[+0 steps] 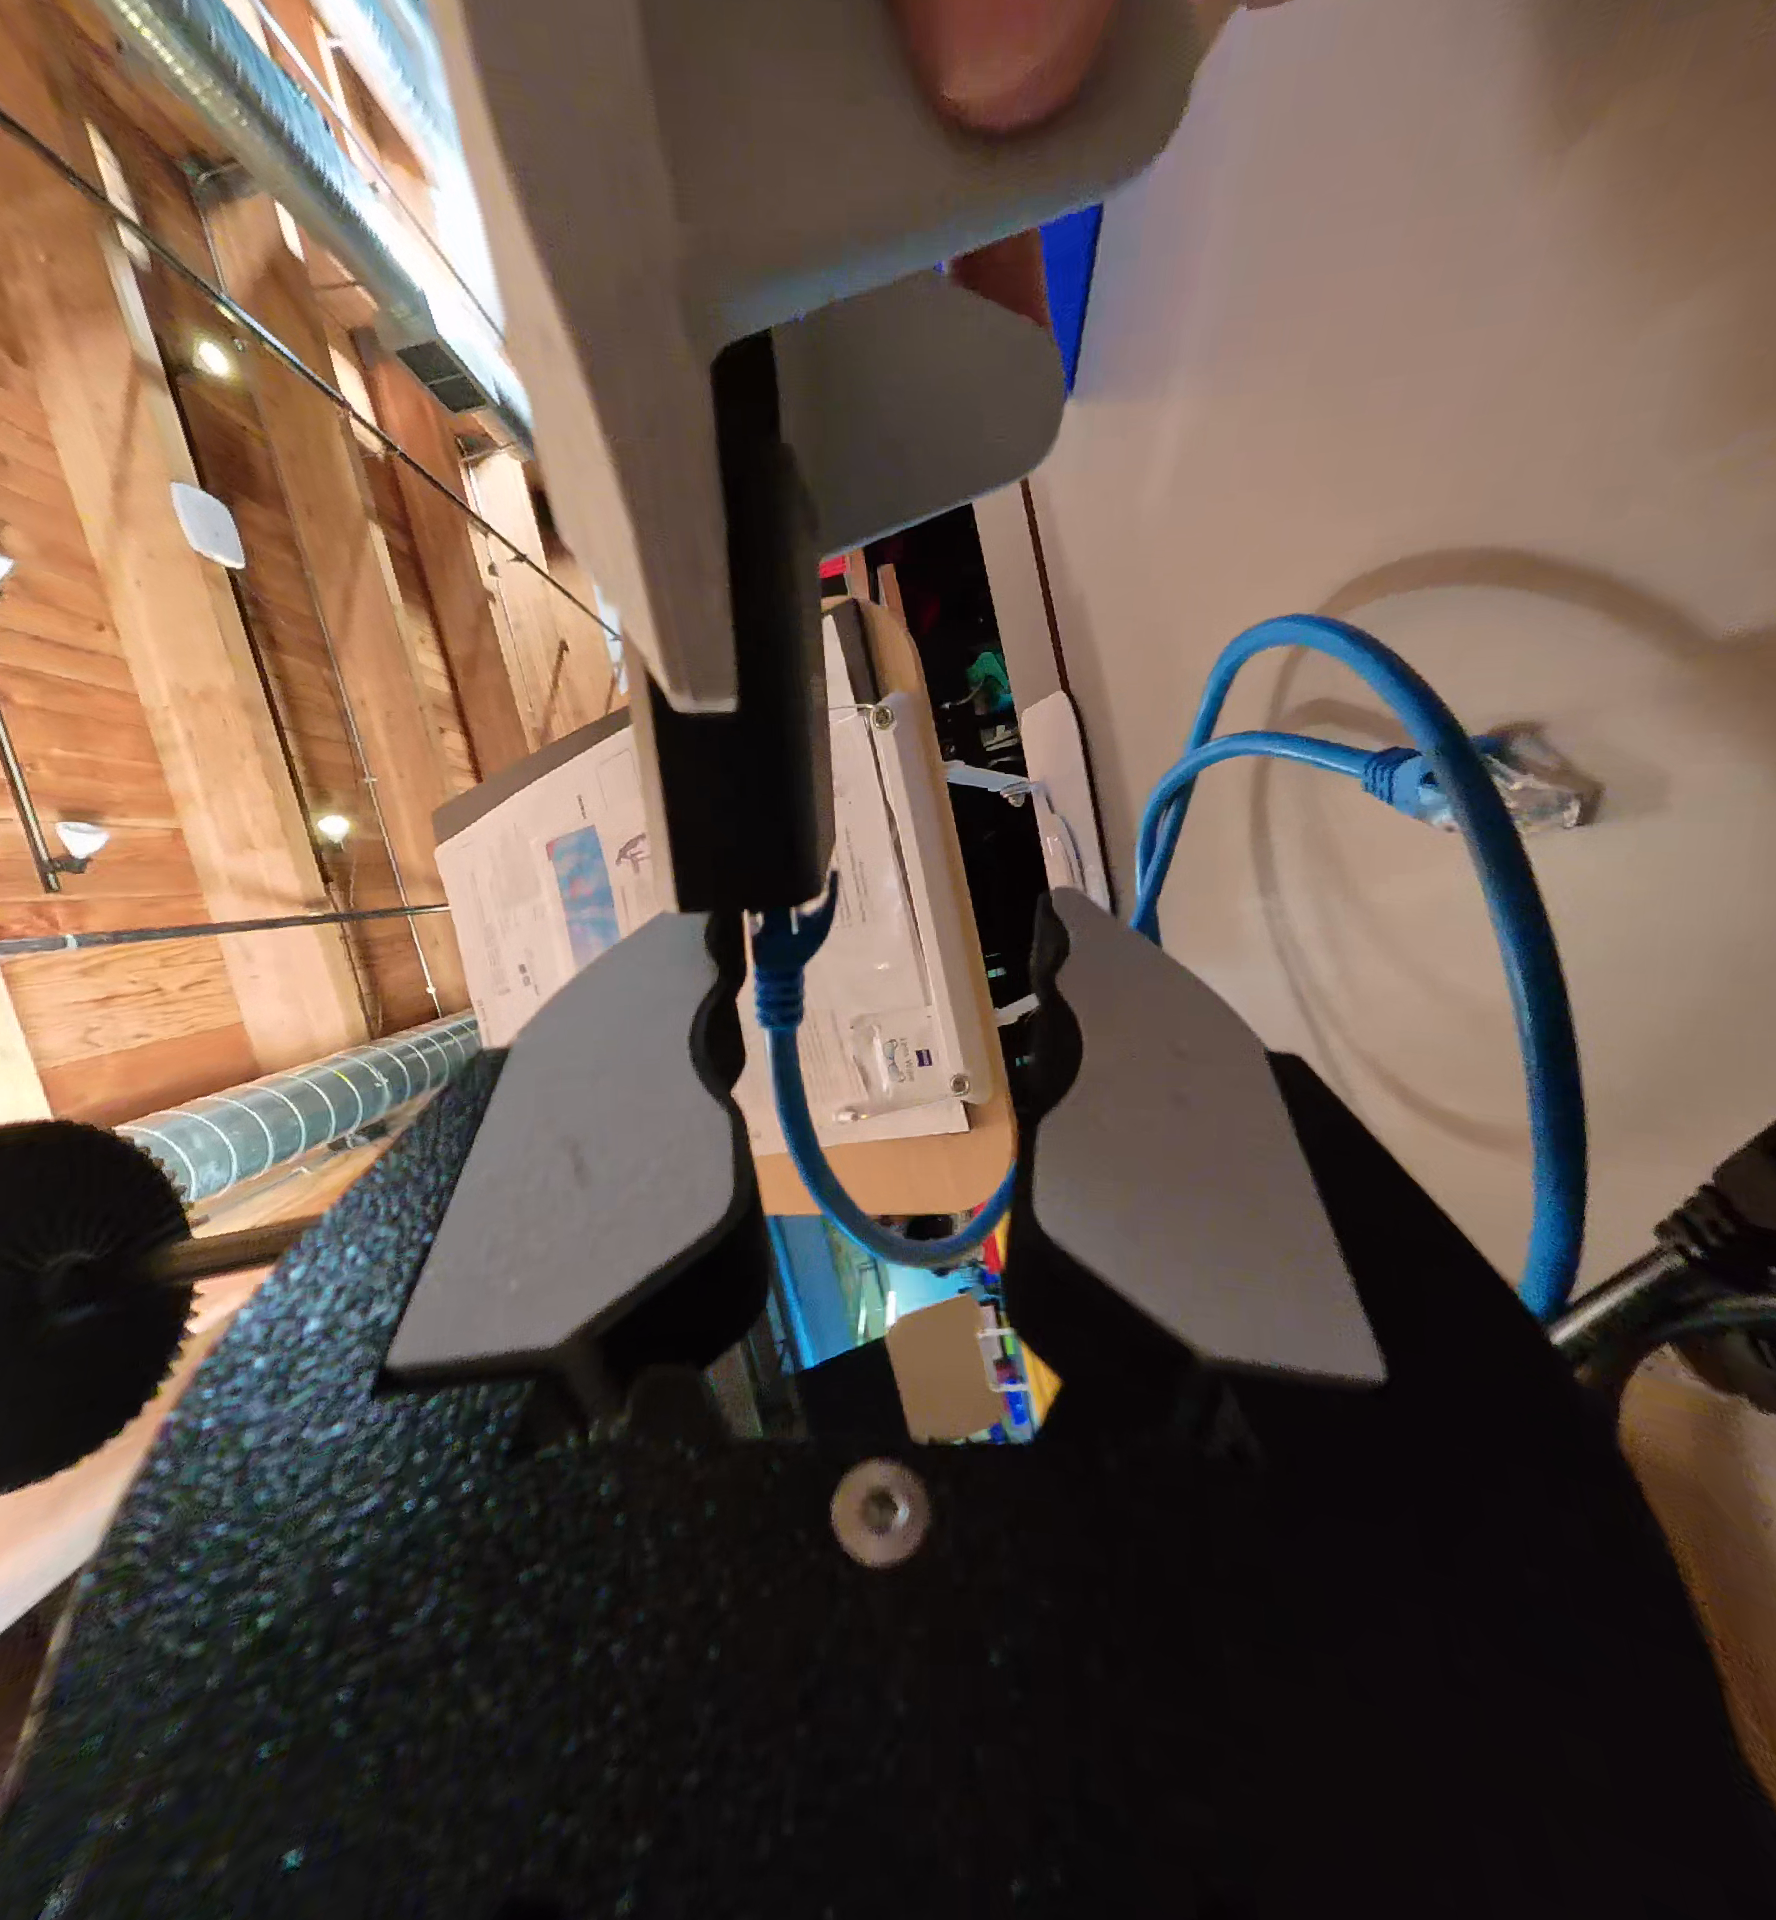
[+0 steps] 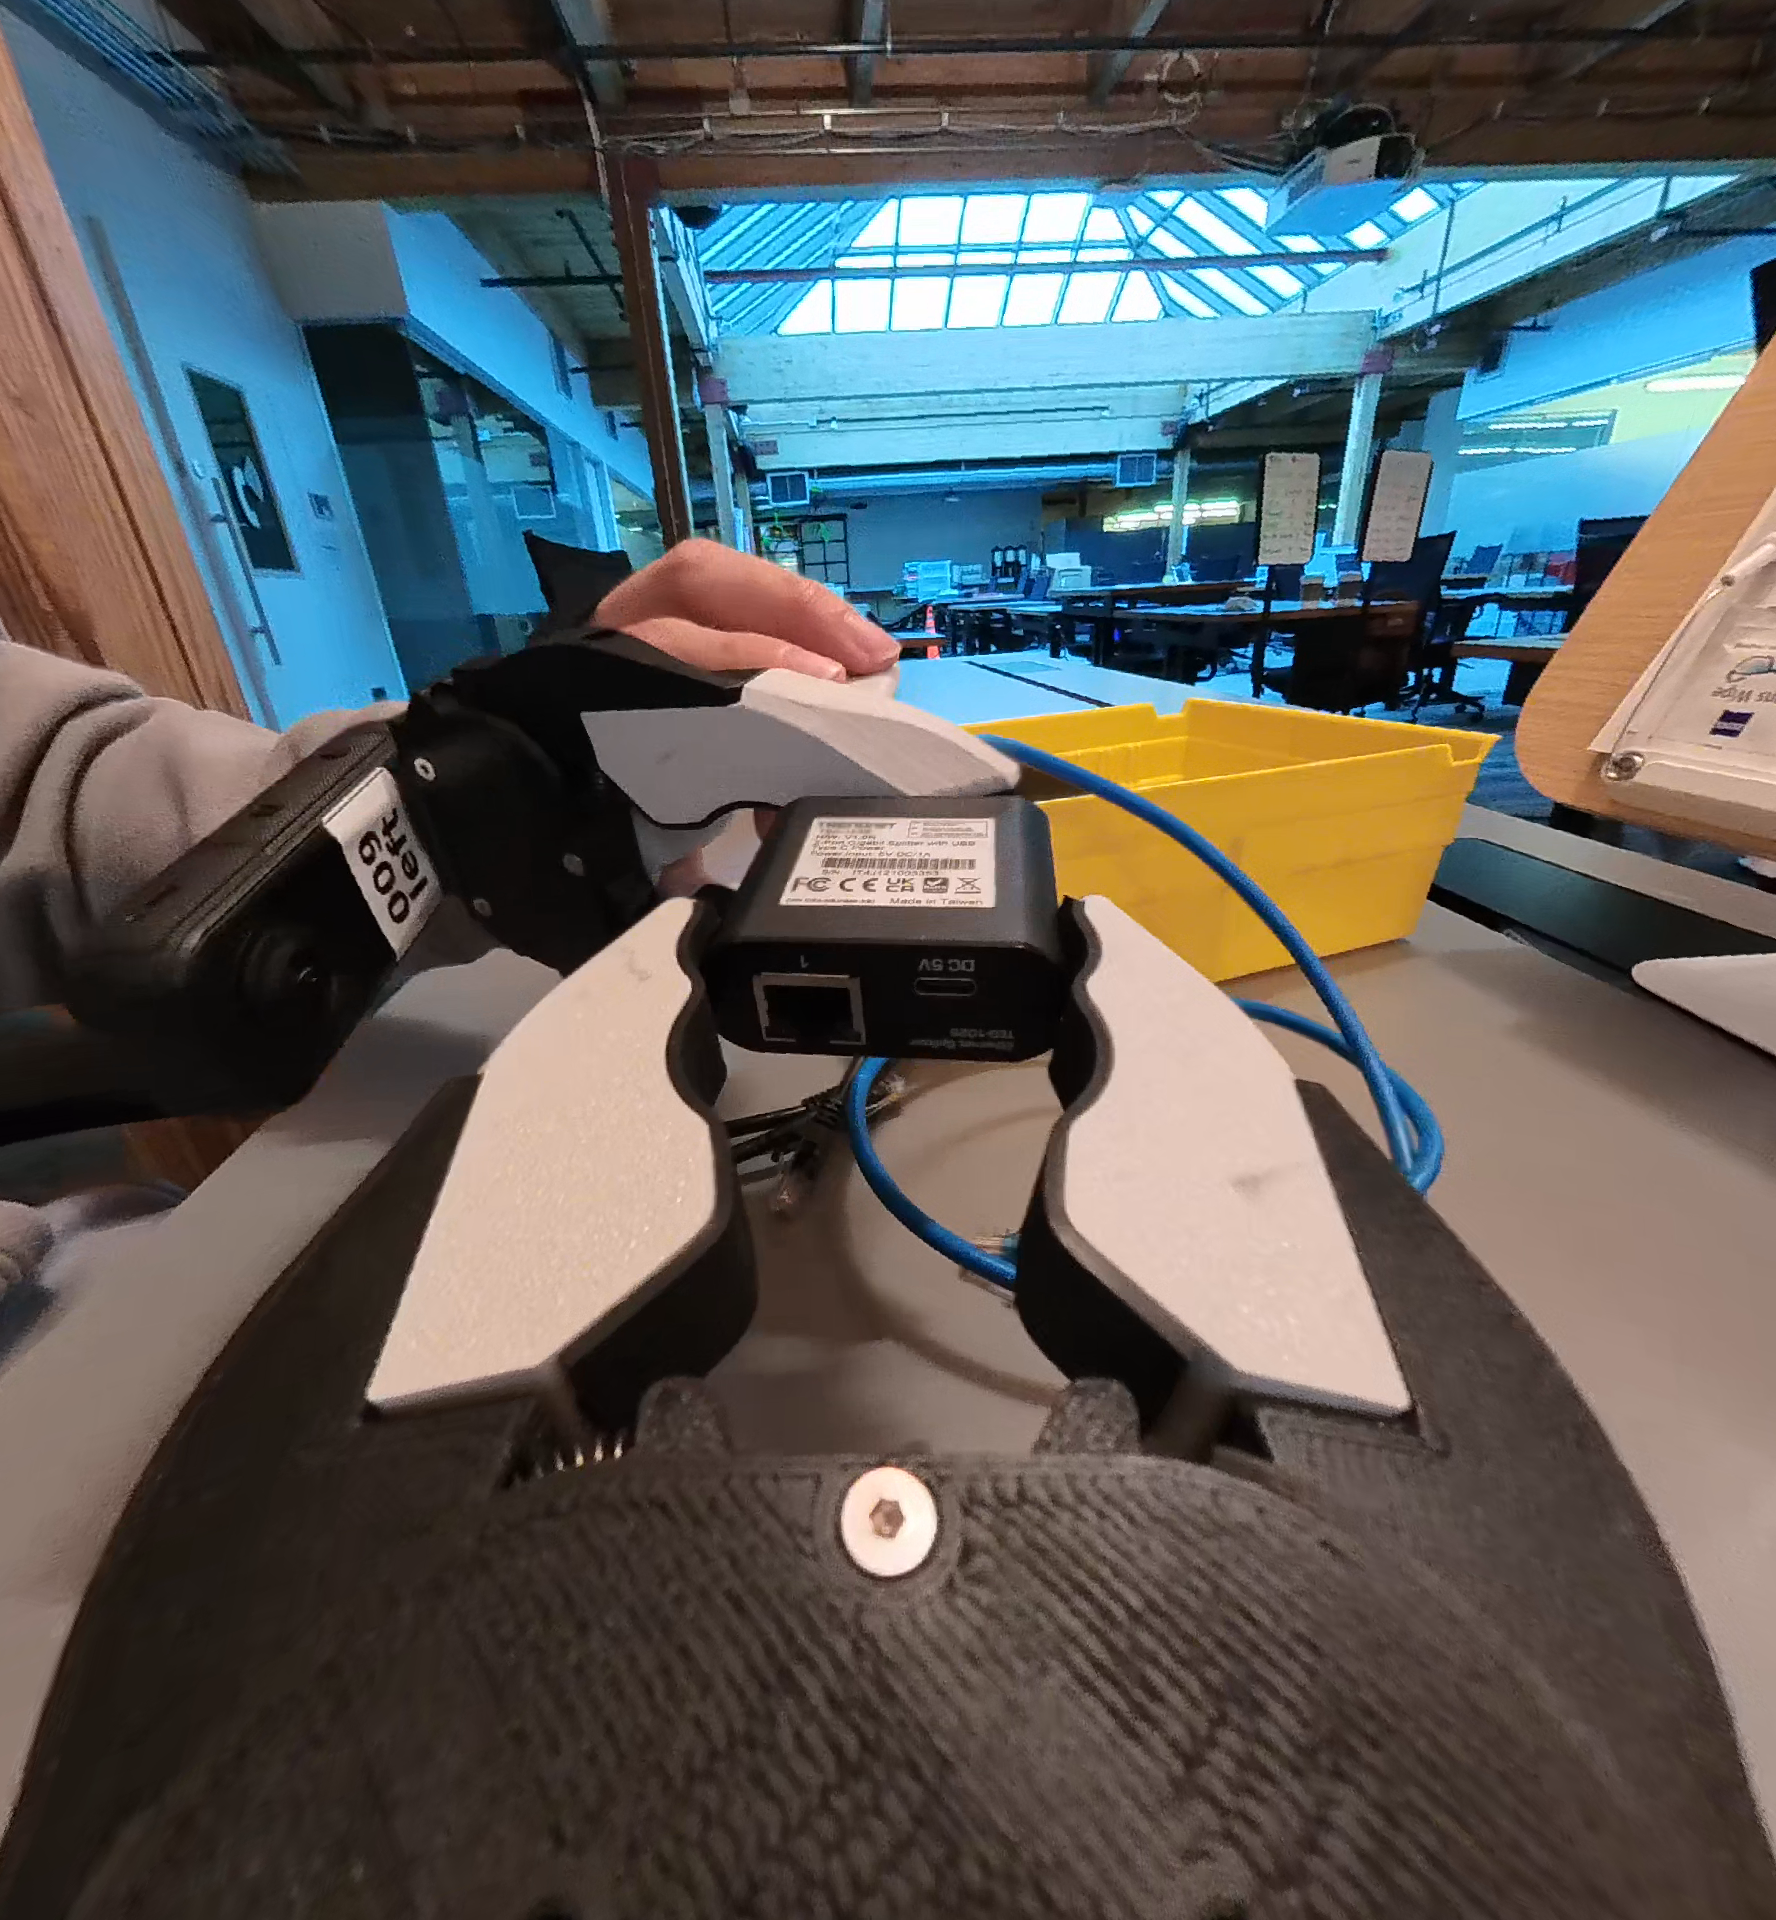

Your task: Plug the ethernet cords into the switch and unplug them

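Observation:
My right gripper [image 2: 884,977] is shut on the small black switch [image 2: 879,914] and holds it above the grey table [image 2: 1611,1351]; an empty port faces the camera. A blue ethernet cord [image 2: 1310,966] runs from the switch's far side and loops down onto the table. In the left wrist view its plug [image 1: 785,951] sits in the switch [image 1: 738,727]. My left gripper [image 1: 889,977] is open around that cord, with the plug close to one finger. The cord's free clear plug [image 1: 1533,790] lies on the table. A black cord's plug [image 2: 801,1153] lies under the switch.
A yellow bin [image 2: 1279,831] stands on the table behind the switch. A wooden board with papers [image 2: 1694,582] leans at the right. A person's hand [image 2: 749,613] holds the left gripper just left of the switch. A white plate edge [image 2: 1757,1008] shows at the far right. Across from one pair of fingers to the other is roughly 4 cm.

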Demonstrator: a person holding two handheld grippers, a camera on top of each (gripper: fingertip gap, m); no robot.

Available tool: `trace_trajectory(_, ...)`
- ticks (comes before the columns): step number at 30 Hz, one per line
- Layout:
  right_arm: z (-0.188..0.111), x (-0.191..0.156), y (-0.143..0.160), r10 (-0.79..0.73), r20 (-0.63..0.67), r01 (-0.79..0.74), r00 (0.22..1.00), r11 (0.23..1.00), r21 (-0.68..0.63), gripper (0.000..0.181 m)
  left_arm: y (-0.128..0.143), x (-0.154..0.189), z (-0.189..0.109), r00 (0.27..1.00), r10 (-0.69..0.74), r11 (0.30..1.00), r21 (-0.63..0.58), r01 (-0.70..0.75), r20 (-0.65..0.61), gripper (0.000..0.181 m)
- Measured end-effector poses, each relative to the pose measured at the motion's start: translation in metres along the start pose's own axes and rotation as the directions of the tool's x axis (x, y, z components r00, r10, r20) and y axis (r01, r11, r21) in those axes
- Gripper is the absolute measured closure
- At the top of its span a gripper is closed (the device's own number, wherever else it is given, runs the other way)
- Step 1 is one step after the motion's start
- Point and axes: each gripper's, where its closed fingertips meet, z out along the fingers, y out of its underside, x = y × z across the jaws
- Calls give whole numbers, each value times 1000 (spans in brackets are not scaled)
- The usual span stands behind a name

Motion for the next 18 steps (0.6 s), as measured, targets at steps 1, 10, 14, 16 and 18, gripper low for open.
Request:
trace_trajectory(1,-1,0,0,0,0,0,1000,1000,-2,118,0,0,-1,1000,-28,1000,1,28,4,129)
trace_trajectory(10,7,-11,8,-1,59,3,998,999,-34,118,-14,-11,2,996,-65,998,28,64,66,157)
trace_trajectory(14,4,-15,9,24,84,-20,996,999,-45,119,-21,-12,0,999,-28,997,79,27,19,158)
trace_trajectory(16,4,-14,10,5,72,-1,997,999,-54,119,-21,-15,0,999,30,996,79,-32,20,158)
trace_trajectory(18,7,-13,13,-14,48,17,999,997,-78,108,-23,-19,1,999,48,996,80,-48,5,158)
